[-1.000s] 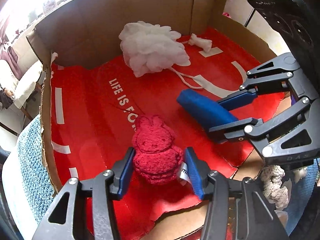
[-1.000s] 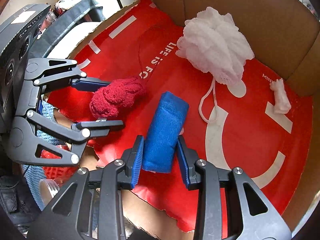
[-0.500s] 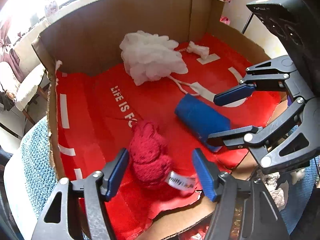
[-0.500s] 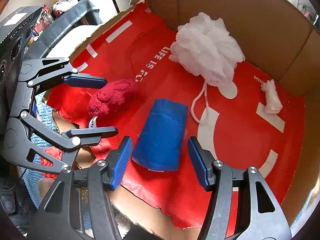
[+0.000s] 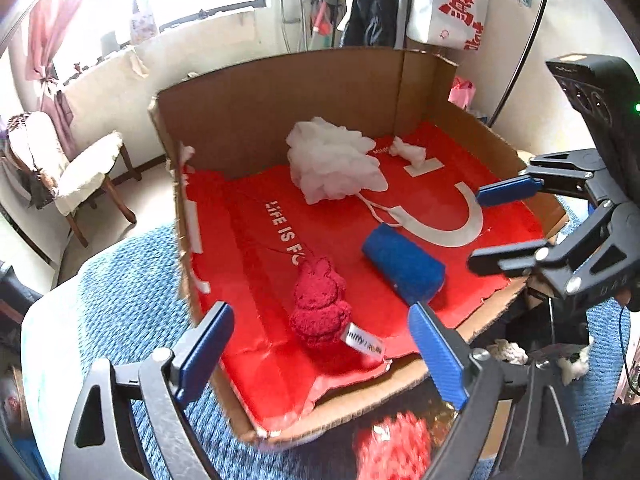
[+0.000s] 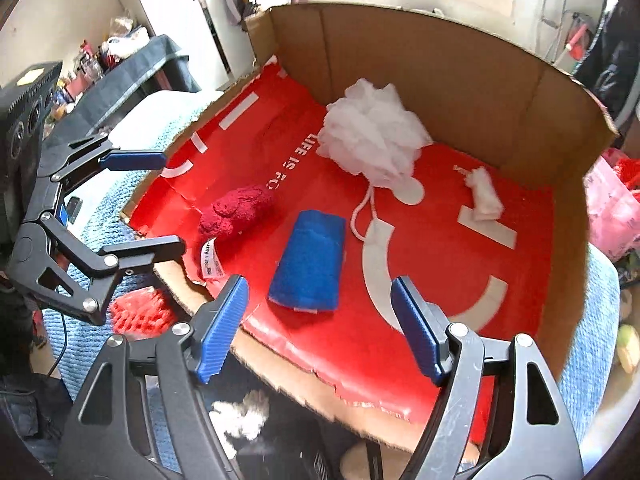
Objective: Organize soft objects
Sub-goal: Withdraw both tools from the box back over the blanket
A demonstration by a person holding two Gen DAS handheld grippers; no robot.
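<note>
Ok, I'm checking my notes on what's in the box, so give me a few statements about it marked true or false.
1. The red plush bunny lies on the red liner of the cardboard box. True.
2. The left tool is clamped on the bunny. False: its jaws are opening and the pads are clear of it.
3. The blue rolled cloth lies between the bunny and the white cord. True.
4. The white mesh puff sits outside the box. False: it is inside, near the back wall.
5. The right tool holds the blue cloth. False: its jaws are opening, nothing gripped.
</note>
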